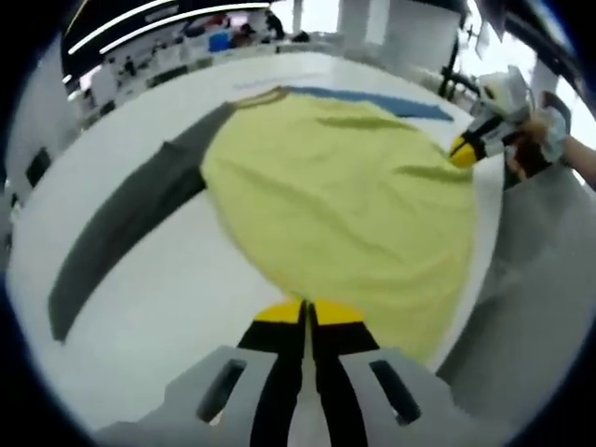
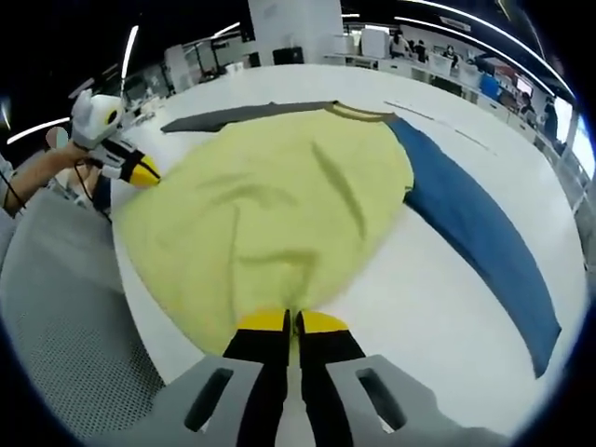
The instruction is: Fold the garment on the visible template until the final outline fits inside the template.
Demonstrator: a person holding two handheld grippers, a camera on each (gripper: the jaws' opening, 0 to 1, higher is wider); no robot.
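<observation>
Yellow shirt (image 1: 345,205) hem, at 6 o'clock: both grippers (image 1: 304,307) (image 2: 290,319) pinch it. Lift evenly, fold toward 12 o'clock.

The shirt (image 1: 345,200) hem lies under the left gripper (image 1: 305,312) tips, hiding any grip. Background desks (image 2: 438,56) and people blur together. The template (image 2: 447,121) is barely traceable.
</observation>
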